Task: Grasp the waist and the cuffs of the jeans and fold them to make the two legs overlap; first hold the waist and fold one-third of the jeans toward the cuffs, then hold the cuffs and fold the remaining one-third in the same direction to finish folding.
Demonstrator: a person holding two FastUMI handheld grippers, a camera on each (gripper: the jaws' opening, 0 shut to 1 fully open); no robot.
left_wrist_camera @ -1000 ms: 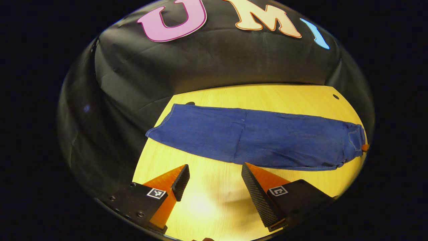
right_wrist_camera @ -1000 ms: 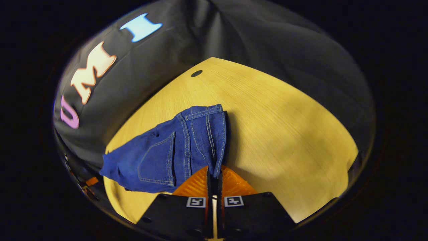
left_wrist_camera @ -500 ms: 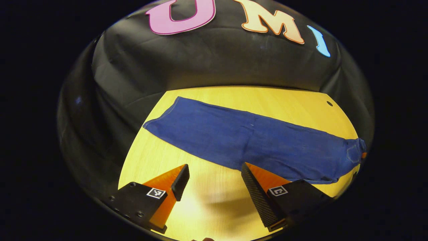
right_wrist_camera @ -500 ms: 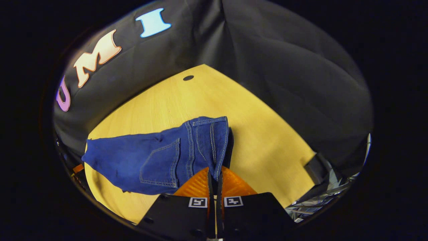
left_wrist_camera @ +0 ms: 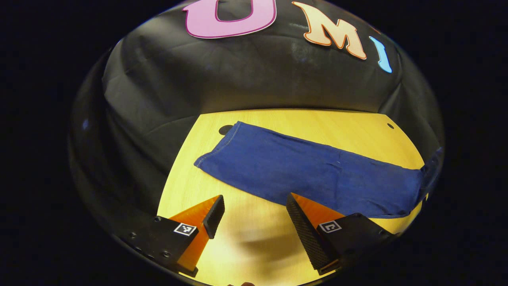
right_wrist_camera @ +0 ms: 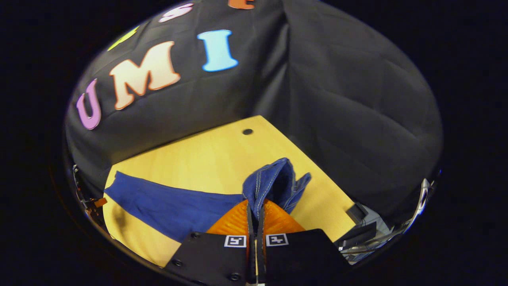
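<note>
Jeans [left_wrist_camera: 313, 174] lie stretched along the wooden bench [left_wrist_camera: 254, 246], already doubled so that one leg covers the other, with the cuffs [left_wrist_camera: 216, 145] resting flat near the far corner. At the other end the waist [right_wrist_camera: 274, 184] is raised off the bench: the right claw [right_wrist_camera: 256, 212] is closed on it, both fingers pinching the denim, and the cloth bunches up above them. The left claw [left_wrist_camera: 254, 214] hangs over bare wood just in front of the jeans, with its fingers wide apart and nothing between them.

I judge that the step in hand is the first fold, the one that carries the waist third toward the cuffs; it looks only begun, since most of the legs rest flat. The next move calls for bringing the waist across in a low arc and laying it squarely on the legs. The left claw could steady the cloth so it does not slide.
</note>
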